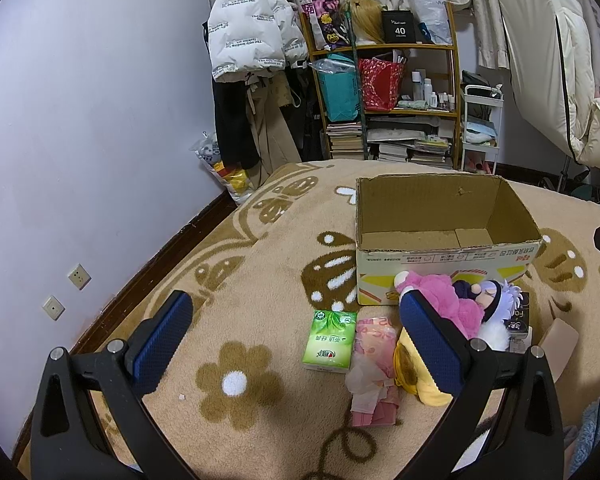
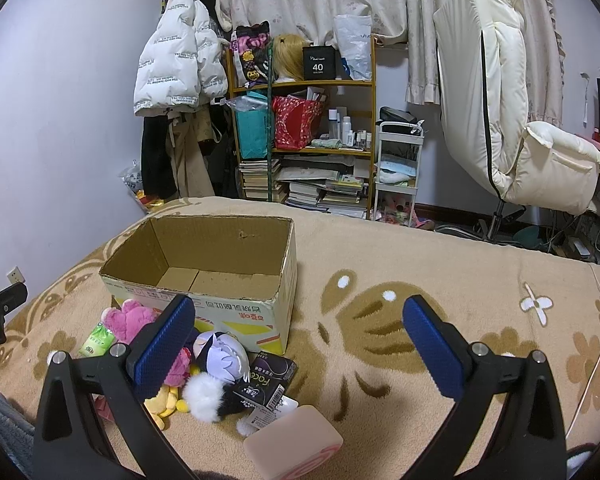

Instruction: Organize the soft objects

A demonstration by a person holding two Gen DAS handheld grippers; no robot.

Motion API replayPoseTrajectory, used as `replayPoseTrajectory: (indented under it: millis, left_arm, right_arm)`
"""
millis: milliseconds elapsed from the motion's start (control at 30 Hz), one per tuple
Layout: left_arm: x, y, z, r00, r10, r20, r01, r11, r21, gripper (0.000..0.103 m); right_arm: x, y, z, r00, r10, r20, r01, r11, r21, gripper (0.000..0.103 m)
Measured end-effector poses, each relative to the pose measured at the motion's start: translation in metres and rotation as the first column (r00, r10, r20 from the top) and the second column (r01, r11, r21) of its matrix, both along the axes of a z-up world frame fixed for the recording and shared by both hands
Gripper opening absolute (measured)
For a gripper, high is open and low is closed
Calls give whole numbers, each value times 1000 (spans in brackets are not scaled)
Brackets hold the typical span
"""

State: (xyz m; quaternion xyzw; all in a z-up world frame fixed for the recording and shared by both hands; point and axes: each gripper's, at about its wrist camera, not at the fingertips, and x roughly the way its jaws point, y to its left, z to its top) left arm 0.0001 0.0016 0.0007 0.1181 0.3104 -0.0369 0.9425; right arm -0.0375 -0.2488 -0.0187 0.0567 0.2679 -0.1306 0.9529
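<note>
An open cardboard box [image 1: 444, 276] [image 2: 244, 312] stands empty on a tan flowered blanket. In front of it lies a heap: a pink plush [image 1: 456, 300] [image 2: 130, 320], a purple-haired doll [image 1: 496, 298] [image 2: 222, 354], a yellow plush [image 1: 410, 364] [image 2: 164, 402], a green tissue pack [image 1: 330, 340] [image 2: 96, 338], a pink plastic-wrapped pack [image 1: 374, 360], a black "Face" pack [image 2: 266, 378] and a beige soap-like block [image 2: 294, 438]. My left gripper [image 1: 296, 336] hovers open above the tissue pack. My right gripper [image 2: 298, 344] is open too, just right of the heap.
The blanket [image 2: 440, 280] covers a bed. Behind it stand a cluttered wooden shelf [image 2: 320, 132] with books and bags, hanging coats [image 2: 176, 72], a small white cart [image 2: 396, 164] and a cream chair [image 2: 512, 128]. A wall with sockets [image 1: 78, 276] runs on the left.
</note>
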Motion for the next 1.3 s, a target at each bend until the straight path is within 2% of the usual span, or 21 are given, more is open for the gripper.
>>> replayPoseTrajectory:
  millis: [1300]
  left_arm:
    - [-2, 1, 2, 1000, -1, 0, 1, 1000, 6, 102]
  right_arm:
    - [1, 0, -3, 1000, 0, -5, 0, 1000, 3, 103]
